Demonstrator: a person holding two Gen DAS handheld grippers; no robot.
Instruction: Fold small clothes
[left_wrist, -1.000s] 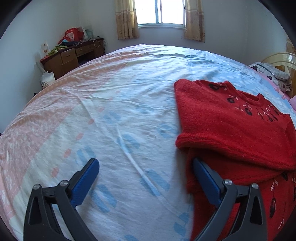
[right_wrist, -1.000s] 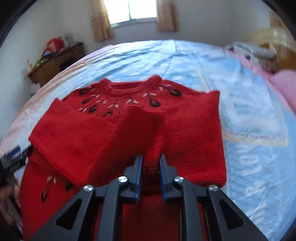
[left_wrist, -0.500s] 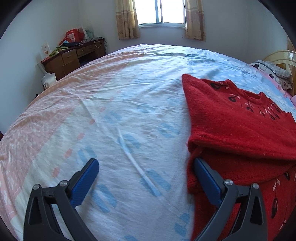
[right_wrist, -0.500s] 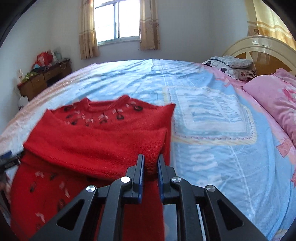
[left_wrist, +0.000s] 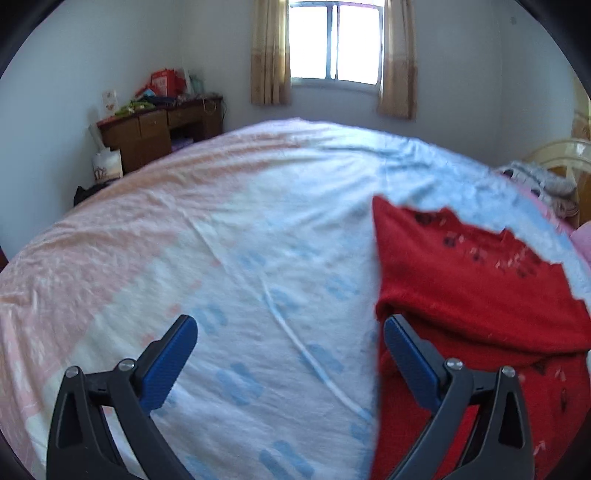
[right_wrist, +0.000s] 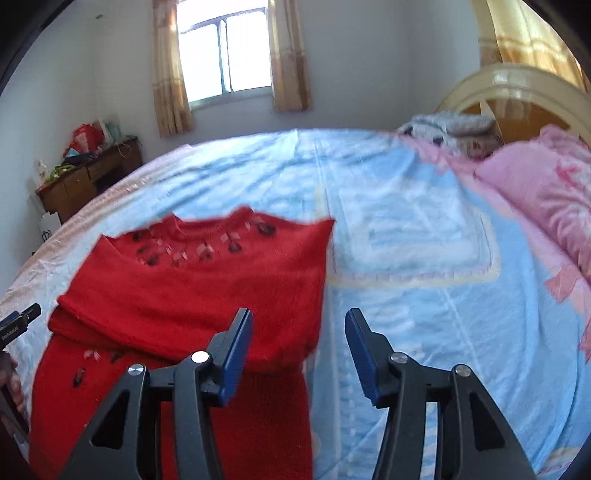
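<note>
Your right gripper (right_wrist: 299, 347) has just been opening its jaws, and now nothing is between them; its left finger (right_wrist: 236, 354) is over the near right edge of the red sweater (right_wrist: 192, 284). The sweater lies on the bed sheet (right_wrist: 406, 229), sleeves folded across the chest. Your left gripper (left_wrist: 290, 354) has its jaws wide apart, empty, at the sweater's left edge.

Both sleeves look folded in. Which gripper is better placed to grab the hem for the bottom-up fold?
Toss-up; slightly left gripper: open, one finger beside the red knitted sweater's lower edge. Right gripper just opened, empty.
</note>
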